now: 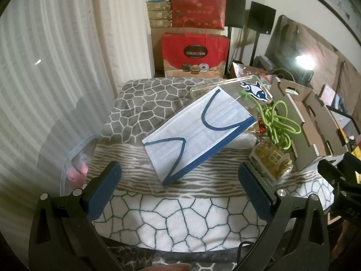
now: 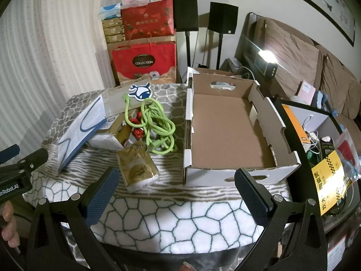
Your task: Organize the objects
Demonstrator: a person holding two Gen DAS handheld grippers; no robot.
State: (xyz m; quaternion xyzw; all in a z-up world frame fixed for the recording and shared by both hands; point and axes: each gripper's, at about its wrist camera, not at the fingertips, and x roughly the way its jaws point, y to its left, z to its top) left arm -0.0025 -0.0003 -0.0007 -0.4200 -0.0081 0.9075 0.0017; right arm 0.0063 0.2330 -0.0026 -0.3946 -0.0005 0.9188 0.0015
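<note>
A white face mask with blue trim (image 1: 198, 133) (image 2: 79, 126) lies tilted on a pile on the patterned blanket. Behind it sits a clear case with a shark sticker (image 1: 255, 89) (image 2: 140, 91). A green cord (image 1: 279, 122) (image 2: 158, 124) is tangled beside it, and a gold tissue pack (image 1: 273, 160) (image 2: 137, 167) lies in front. An empty cardboard box (image 2: 225, 131) (image 1: 313, 122) stands to the right of the pile. My left gripper (image 1: 179, 189) hovers open just short of the mask. My right gripper (image 2: 177, 194) hovers open before the tissue pack and the box's front wall.
The blanket (image 2: 180, 221) covers a low table. Red gift bags and stacked boxes (image 2: 144, 61) stand behind it, with two black speakers (image 2: 223, 18) on stands. A sofa (image 2: 304, 52) and a bin of clutter (image 2: 327, 153) lie on the right. A clear plastic bin (image 1: 74, 164) is at the left.
</note>
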